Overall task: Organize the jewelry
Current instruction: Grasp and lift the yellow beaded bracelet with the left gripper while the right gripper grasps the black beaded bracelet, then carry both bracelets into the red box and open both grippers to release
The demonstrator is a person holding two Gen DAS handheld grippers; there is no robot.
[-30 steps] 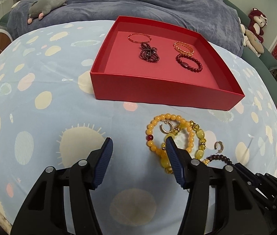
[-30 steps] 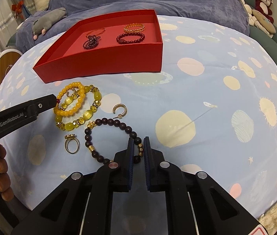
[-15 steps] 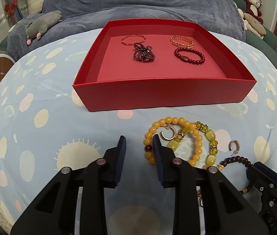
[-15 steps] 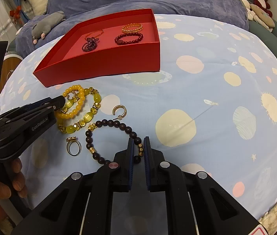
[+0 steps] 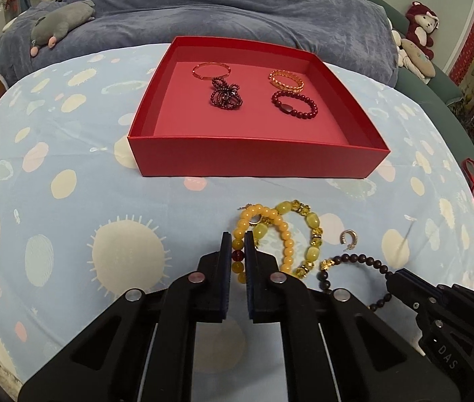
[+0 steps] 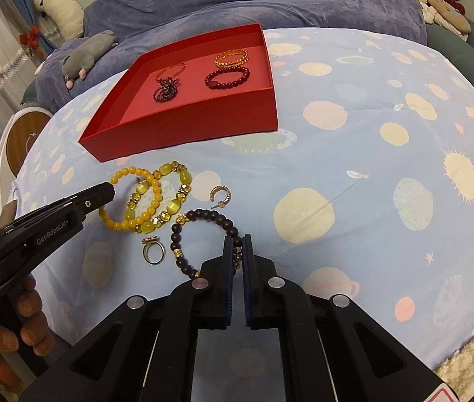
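Left gripper [image 5: 236,248] jaws clamped tight on amber bead bracelet [image 5: 263,231], six o'clock of red tray [image 5: 257,160]. Right gripper [image 6: 237,251] pinched on dark bead bracelet [image 6: 203,216], five o'clock of amber one.

1. My left claw [image 5: 235,248] points steeply down, its jaws closed on the yellow bead bracelet [image 5: 283,234].
2. My right claw [image 6: 237,251] points steeply down too, jaws closed on the dark bead bracelet [image 6: 203,216].
3. My left hand [image 6: 5,328] wraps its claw's handle.
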